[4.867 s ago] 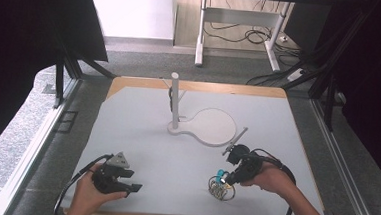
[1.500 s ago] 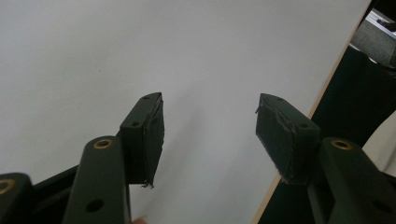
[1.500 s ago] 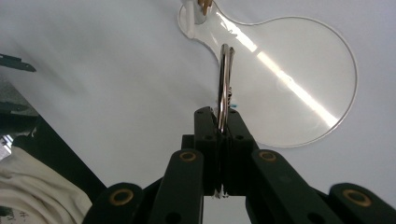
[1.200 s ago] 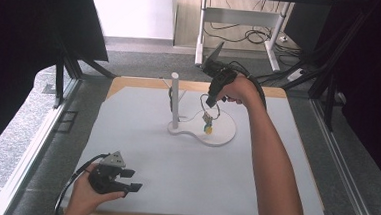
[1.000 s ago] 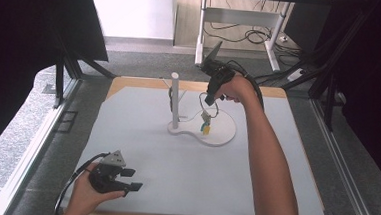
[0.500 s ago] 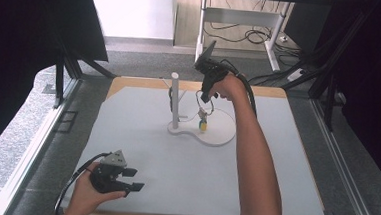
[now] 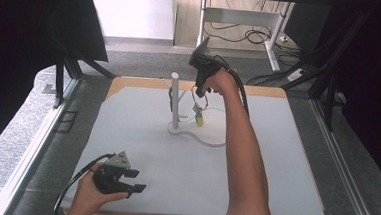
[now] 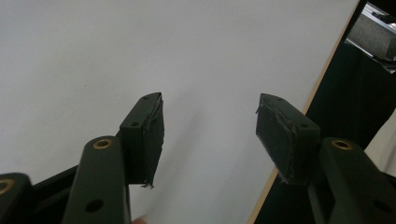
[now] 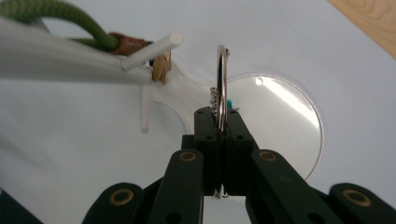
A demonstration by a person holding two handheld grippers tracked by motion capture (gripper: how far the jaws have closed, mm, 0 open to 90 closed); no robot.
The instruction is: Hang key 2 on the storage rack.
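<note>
A white stand has an upright post (image 7: pixel 174 99) on a flat base (image 7: pixel 204 137) at the middle far part of the table. My right gripper (image 7: pixel 199 93) hovers just right of the post, shut on a metal key ring (image 9: pixel 221 79). Keys and a yellow tag (image 7: pixel 198 119) dangle from the ring above the base. In the right gripper view (image 9: pixel 219 116) the ring stands on edge, a short way right of a white peg (image 9: pixel 152 48) on the post. A green cord (image 9: pixel 56 18) hangs on that post. My left gripper (image 7: pixel 138 180) rests open at the near left, nothing between its jaws (image 8: pixel 210 126).
The white tabletop (image 7: pixel 141 134) has a wooden edge (image 7: pixel 259 91) at the far side. Dark frame bars and black curtains stand on both sides. The right forearm (image 7: pixel 245 161) stretches across the middle right of the table.
The right gripper took the key ring from the near right of the table to the stand, then drifted left toward the post. The left gripper stayed put.
</note>
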